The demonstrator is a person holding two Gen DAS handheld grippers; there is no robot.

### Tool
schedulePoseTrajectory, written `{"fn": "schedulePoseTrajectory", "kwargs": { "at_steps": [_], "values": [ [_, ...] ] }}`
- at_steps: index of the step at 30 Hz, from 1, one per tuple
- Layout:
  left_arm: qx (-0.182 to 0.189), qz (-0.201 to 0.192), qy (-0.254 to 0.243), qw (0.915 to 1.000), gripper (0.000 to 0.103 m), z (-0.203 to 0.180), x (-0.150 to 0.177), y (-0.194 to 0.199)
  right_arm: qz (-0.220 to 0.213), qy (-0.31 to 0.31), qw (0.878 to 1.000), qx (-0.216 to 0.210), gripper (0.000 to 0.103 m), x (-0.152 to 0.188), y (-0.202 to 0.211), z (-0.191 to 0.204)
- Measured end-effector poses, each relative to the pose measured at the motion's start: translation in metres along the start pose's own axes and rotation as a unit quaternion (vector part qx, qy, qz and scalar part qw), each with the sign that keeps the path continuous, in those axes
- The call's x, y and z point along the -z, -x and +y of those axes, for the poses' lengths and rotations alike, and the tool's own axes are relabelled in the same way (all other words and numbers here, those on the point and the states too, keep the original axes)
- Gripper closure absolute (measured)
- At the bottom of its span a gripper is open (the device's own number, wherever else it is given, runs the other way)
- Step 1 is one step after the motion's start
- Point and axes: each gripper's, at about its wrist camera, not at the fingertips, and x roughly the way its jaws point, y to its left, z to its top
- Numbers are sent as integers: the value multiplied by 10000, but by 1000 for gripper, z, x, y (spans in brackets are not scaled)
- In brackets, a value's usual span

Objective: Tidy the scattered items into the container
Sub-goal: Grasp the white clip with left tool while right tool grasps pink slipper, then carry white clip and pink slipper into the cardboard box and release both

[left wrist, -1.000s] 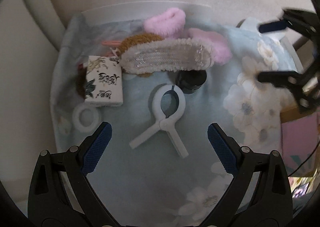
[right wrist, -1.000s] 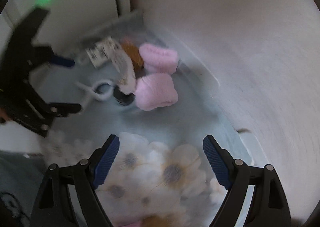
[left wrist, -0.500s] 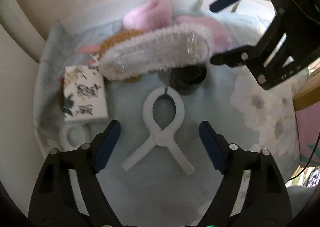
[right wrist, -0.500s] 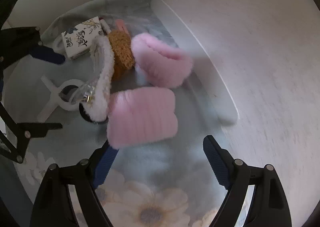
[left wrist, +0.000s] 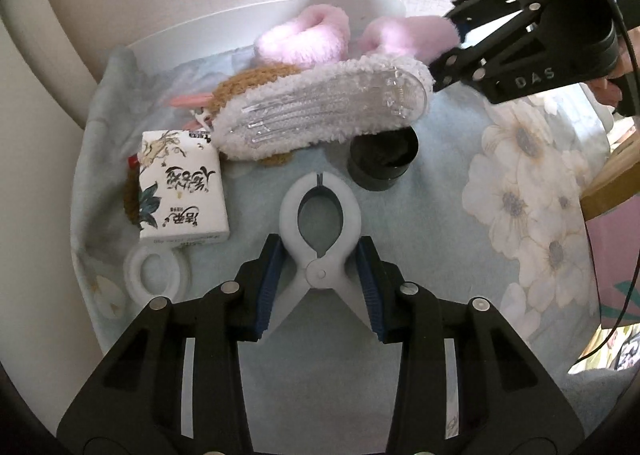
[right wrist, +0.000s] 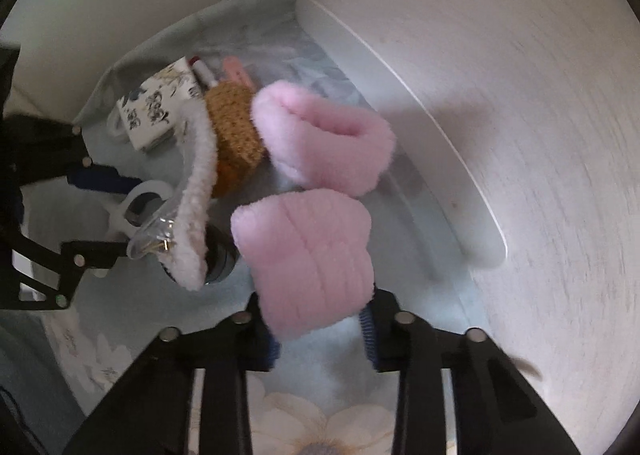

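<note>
The left claw (left wrist: 320, 275) has just been closing and its blue pads now press both sides of the white clip (left wrist: 319, 233), which lies on the floral cloth (left wrist: 520, 191). The right claw (right wrist: 322, 329) has also just been closing and pinches the near edge of a pink fluffy slipper (right wrist: 308, 255). A second pink slipper (right wrist: 324, 143) lies just behind it. A tissue pack (left wrist: 180, 187), a black jar (left wrist: 382, 163) and a white ring (left wrist: 154, 269) sit near the clip.

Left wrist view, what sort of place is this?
Probably a home bedroom or living area: fluffy pink slippers and a white plastic clamp lie scattered on a pale blue floral blanket.
</note>
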Motion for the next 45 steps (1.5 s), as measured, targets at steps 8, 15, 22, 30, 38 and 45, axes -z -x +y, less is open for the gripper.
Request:
{"fn": "schedulePoseTrajectory", "kwargs": {
  "at_steps": [8,15,22,30,38,45],
  "values": [
    [75,-110,123,9998,68,-6,-6,19,25,-368,9993,-7,81,15,16,-12],
    [-29,-147,398,9991,68,-16,-13,47,-277,-910,9944,-452,81,29,56,-23],
    [-65,-391,501,9980,68,-10,-20,96,-591,-1082,9919,-301,81,42,119,-6],
    [153,-823,170,9963,68,-49,-26,153,-1120,-1588,9806,-255,81,86,167,30],
    [497,-1024,-580,9918,68,-125,-42,185,-1471,-2434,9586,148,81,184,222,33],
    [1059,-1035,-1399,9790,68,-204,-54,192,-1485,-3215,9331,631,81,267,250,25]
  ]
}}
